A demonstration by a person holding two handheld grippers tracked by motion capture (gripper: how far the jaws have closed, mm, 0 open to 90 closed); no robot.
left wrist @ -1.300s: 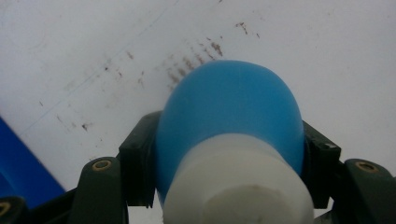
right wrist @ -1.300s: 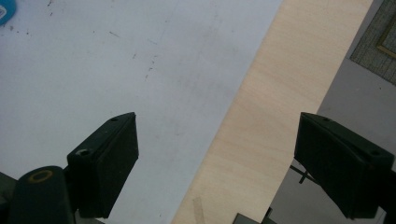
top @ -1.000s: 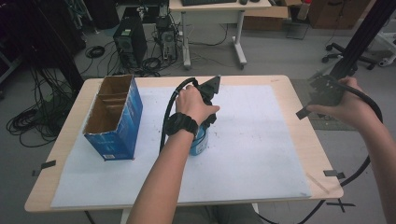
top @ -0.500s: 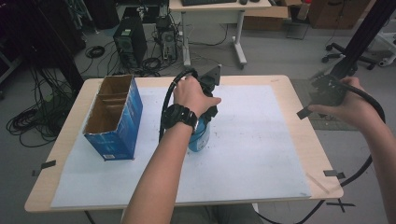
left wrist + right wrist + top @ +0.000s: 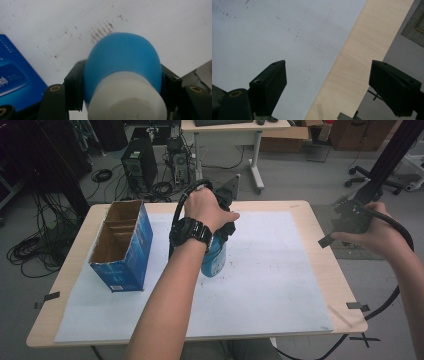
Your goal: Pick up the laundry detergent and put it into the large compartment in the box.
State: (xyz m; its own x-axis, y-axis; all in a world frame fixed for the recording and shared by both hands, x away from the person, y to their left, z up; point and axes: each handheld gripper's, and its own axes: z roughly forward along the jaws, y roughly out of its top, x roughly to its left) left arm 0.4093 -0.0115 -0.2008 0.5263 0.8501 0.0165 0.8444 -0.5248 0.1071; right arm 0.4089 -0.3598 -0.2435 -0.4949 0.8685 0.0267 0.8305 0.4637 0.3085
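A blue bottle (image 5: 214, 261) with a white cap (image 5: 127, 102) stands upright near the middle of the white sheet (image 5: 272, 270). My left gripper (image 5: 221, 227) comes down on it from above, and its two black jaws press the blue shoulder (image 5: 122, 57) from either side. I cannot tell whether the bottle's base touches the sheet. An open-topped blue cardboard box (image 5: 124, 245) stands to the left of the bottle, with its side in the left gripper view (image 5: 15, 75). My right gripper (image 5: 350, 215) hangs past the table's right edge. Its jaws (image 5: 328, 82) stand wide open with nothing between them.
The wooden table (image 5: 320, 240) shows a bare strip along its right side (image 5: 359, 57), with black tape marks at the corners (image 5: 359, 306). Behind the table, computer towers (image 5: 137, 167), cables and a desk leg (image 5: 257, 170) stand on the floor.
My left hand and the bottle in its grip have shifted slightly up and away from me. The right gripper has stayed by the table's right edge.
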